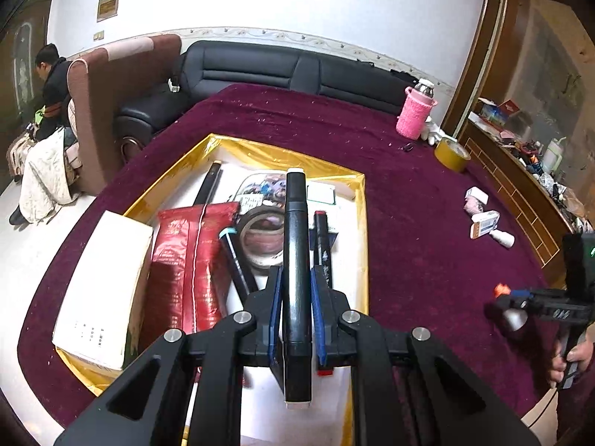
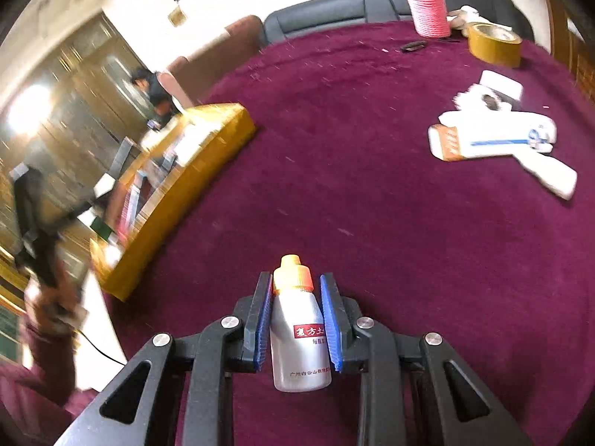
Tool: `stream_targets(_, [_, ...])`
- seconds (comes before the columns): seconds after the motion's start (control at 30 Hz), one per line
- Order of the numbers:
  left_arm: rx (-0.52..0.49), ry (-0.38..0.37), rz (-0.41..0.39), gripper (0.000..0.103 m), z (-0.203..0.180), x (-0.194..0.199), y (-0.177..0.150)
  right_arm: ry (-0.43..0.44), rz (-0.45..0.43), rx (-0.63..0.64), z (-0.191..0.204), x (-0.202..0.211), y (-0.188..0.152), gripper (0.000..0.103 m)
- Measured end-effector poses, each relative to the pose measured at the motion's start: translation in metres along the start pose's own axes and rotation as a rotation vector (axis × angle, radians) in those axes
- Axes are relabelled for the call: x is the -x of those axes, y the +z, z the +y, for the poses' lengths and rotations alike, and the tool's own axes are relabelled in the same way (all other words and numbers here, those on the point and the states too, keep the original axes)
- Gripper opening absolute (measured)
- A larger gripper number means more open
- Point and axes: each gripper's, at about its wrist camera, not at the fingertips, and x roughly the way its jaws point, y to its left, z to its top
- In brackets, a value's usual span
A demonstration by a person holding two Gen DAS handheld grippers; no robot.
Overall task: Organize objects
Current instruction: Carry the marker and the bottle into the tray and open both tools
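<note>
1. The left tongs (image 1: 296, 293) are closed tight on a black marker (image 1: 296, 260). The marker's long axis runs straight along the fingers, pointing forward and away from the hand.
2. The marker hangs over a gold-rimmed box (image 1: 362, 200), which lies directly ahead of and below the left tongs. Its open top faces up.
3. The box already holds a white carton (image 1: 104, 293), a red packet (image 1: 186, 260), a tape roll (image 1: 262, 238) and two pens (image 1: 322, 245), among other things. The pens lie roughly parallel to the held marker.
4. The right tongs (image 2: 296, 319) have closed in on a small silver bottle (image 2: 299, 342) with an orange cap. The blue pads (image 2: 329, 319) sit against its sides. The bottle points forward along the fingers, above the maroon surface (image 2: 372, 148).
5. From the right tongs, the box lies well off to the left and ahead, so the bottle must cross the surface to reach it.
6. The left hand is the nearer: the marker is already over the box, probably needing only lowering and release beside the pens.
7. Small medicine packs (image 2: 491, 137), yellow tape (image 2: 494, 42) and a pink-sleeved flask (image 2: 427, 7) are on the surface to the right.
</note>
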Motion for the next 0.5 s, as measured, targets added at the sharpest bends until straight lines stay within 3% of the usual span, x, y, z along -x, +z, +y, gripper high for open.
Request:
stream_targets(0.2, [-0.007,-0.013,0.053,0.014,-0.002,-0.016,-0.009,0.157,-0.036,-0.01,0.047,-0.021,0.031,0.028])
stream_targets(0.5, [-0.007,-0.052,0.153,0.015,-0.004,-0.04,-0.023,0.226,0.0,-0.02,0.11,-0.074,0.081,0.029])
